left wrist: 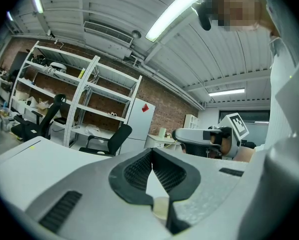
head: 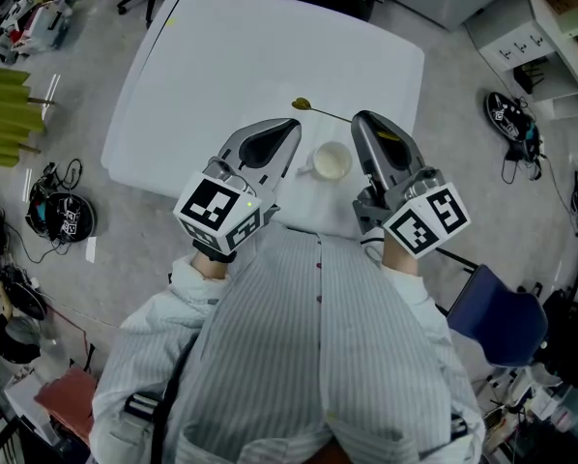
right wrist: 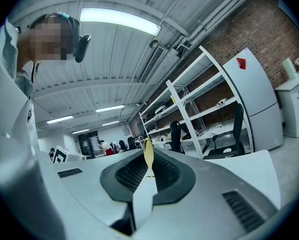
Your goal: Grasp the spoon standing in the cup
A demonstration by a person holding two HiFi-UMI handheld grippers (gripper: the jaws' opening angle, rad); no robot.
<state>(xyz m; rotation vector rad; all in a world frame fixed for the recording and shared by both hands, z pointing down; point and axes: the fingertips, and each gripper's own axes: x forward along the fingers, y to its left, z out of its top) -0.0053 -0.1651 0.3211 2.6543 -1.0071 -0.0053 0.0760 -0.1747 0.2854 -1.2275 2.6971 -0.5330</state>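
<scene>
Now the slender gold metal spoon is clamped in the nearly closed jaws of the right gripper, bowl pointing straight out beyond their tips; the left gripper is closed, empty.

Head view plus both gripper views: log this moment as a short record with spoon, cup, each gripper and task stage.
spoon: gold-coloured, out of the cup, handle clamped in the right gripper, bowl pointing away from the person
cup: pale, upright on the white table, between the two grippers
right gripper: jaws closed on the spoon handle
left gripper: jaws together, nothing held, beside the cup
task stage: spoon grasped, clear of the cup
</scene>
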